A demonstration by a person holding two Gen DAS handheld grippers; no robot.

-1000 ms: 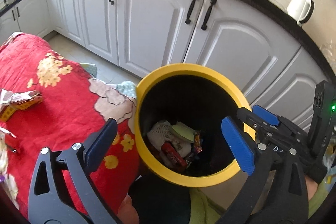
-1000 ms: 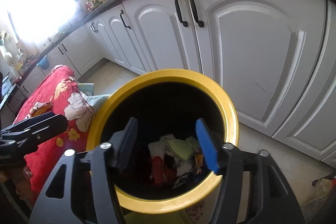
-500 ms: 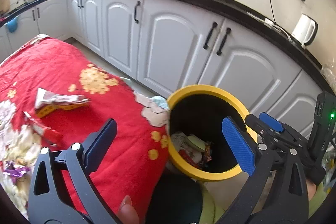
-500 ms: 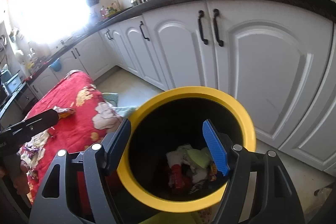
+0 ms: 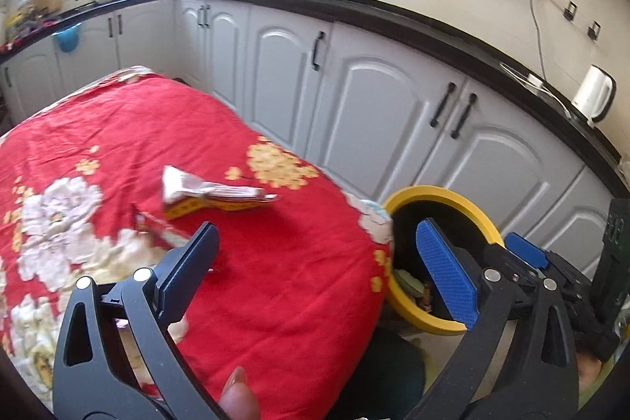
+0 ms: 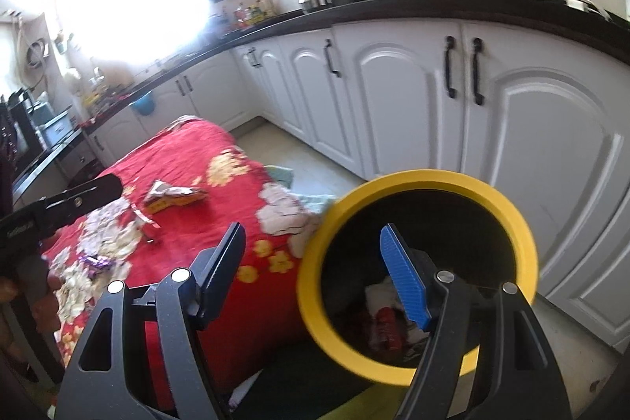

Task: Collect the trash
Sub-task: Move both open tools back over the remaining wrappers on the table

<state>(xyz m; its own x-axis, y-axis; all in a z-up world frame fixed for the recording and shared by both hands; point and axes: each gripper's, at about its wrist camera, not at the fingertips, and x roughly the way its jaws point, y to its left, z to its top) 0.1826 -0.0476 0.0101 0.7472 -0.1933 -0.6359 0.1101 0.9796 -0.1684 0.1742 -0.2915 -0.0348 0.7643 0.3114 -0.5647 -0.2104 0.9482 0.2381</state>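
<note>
A yellow-rimmed bin [image 6: 417, 184] stands on the floor beside the table and holds several wrappers [image 6: 388, 327]; it also shows in the left wrist view [image 5: 445, 197]. A crumpled white and yellow wrapper [image 5: 208, 193] lies on the red flowered tablecloth [image 5: 275, 302], with a red wrapper [image 5: 161, 229] beside it. My left gripper [image 5: 315, 258] is open and empty above the table's near edge. My right gripper [image 6: 313, 270] is open and empty above the bin's left rim. The wrapper [image 6: 173, 195] and a purple scrap [image 6: 98, 260] show in the right wrist view.
White cabinets [image 5: 378, 105] with black handles run under a black counter [image 5: 393, 14] behind the table and bin. A white kettle [image 5: 594, 97] stands on the counter at right. Tiled floor [image 6: 299, 160] lies between table and cabinets.
Both grippers have risen and swung left, away from the bin toward the table. The bin now sits lower right in the left view. Both stay open and empty.
</note>
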